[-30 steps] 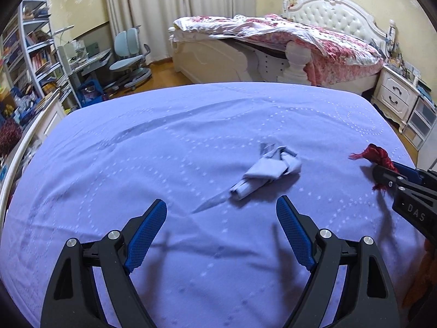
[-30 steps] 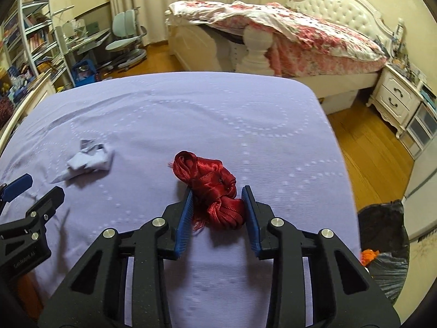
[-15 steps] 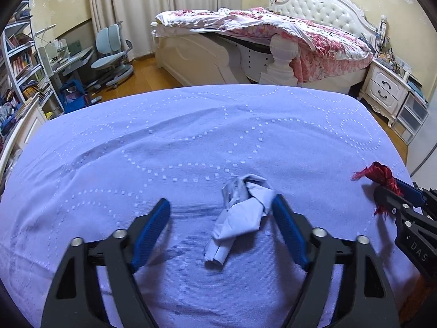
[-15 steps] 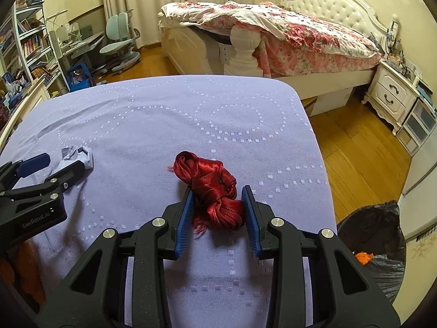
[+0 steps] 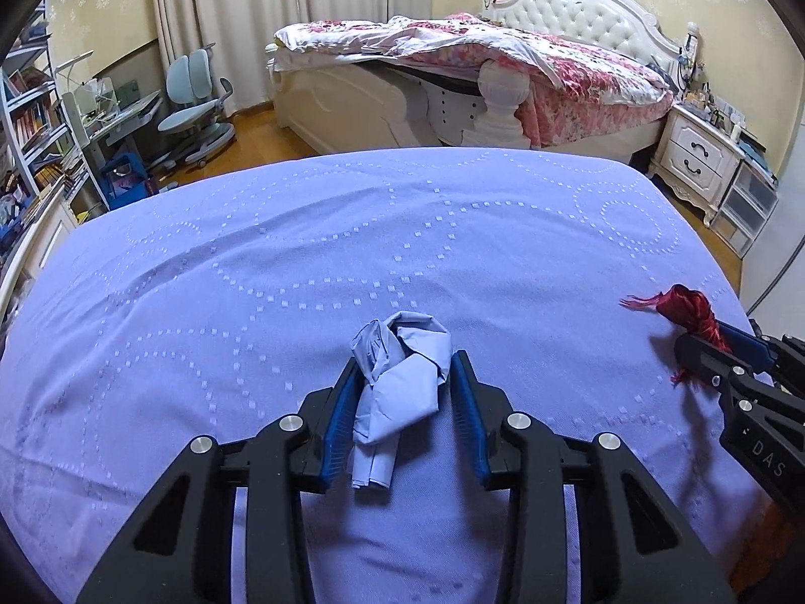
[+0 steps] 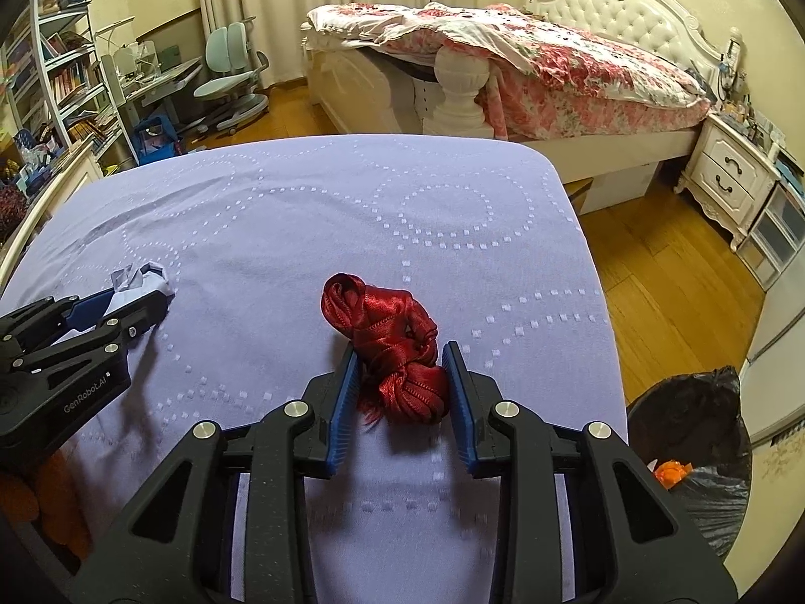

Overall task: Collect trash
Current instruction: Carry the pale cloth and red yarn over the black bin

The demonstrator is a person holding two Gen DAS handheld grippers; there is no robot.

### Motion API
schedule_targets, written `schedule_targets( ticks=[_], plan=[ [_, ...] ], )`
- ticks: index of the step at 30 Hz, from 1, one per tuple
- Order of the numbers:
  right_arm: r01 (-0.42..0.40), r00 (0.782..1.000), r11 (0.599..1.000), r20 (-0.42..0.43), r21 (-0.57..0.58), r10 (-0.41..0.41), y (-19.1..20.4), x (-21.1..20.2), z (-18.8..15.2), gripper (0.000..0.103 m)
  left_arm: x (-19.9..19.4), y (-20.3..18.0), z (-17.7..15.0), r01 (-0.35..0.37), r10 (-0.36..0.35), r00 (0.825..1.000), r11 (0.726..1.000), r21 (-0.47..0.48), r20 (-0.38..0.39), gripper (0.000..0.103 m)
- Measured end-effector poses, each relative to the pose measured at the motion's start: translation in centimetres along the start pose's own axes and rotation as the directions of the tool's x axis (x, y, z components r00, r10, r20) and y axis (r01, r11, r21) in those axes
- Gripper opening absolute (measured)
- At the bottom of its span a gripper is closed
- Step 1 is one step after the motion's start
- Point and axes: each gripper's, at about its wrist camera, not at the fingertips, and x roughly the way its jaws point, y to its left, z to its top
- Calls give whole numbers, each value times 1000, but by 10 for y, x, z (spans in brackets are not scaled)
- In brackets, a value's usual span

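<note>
A crumpled pale-blue paper (image 5: 397,382) lies on the lilac bed cover (image 5: 352,251). My left gripper (image 5: 406,360) straddles it with its jaws closing; the blue pads meet its sides. From the right wrist view the same paper (image 6: 133,279) shows between the left gripper's (image 6: 138,297) fingers. A bundle of red ribbon (image 6: 392,332) sits between the pads of my right gripper (image 6: 401,350), whose jaws are closing a little tighter on it. In the left wrist view the ribbon (image 5: 689,302) sticks out of the right gripper (image 5: 704,347) at the right edge.
A black trash bag (image 6: 704,412) with something orange inside stands on the wooden floor beside the cover's right edge. Beyond are a white bed with a floral quilt (image 5: 503,60), a nightstand (image 6: 729,176), a desk chair (image 5: 196,90) and bookshelves (image 6: 65,80).
My left gripper moved forward over the blue paper and its wide-open jaws closed in on it. My right gripper stayed in place, gripping the red ribbon.
</note>
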Motion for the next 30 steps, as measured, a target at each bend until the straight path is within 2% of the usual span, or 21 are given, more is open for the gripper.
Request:
schedule_targets(
  ticks=[12, 30],
  plan=[
    [-29, 1000, 999, -1, 14, 29, -1, -23, -26, 31, -32, -22, -28, 20, -19, 1000, 1000, -2, 23, 38],
    [-48, 999, 998, 24, 40, 47, -18, -80, -91, 31, -75, -57, -60, 31, -31, 997, 999, -4, 74, 38]
  ],
)
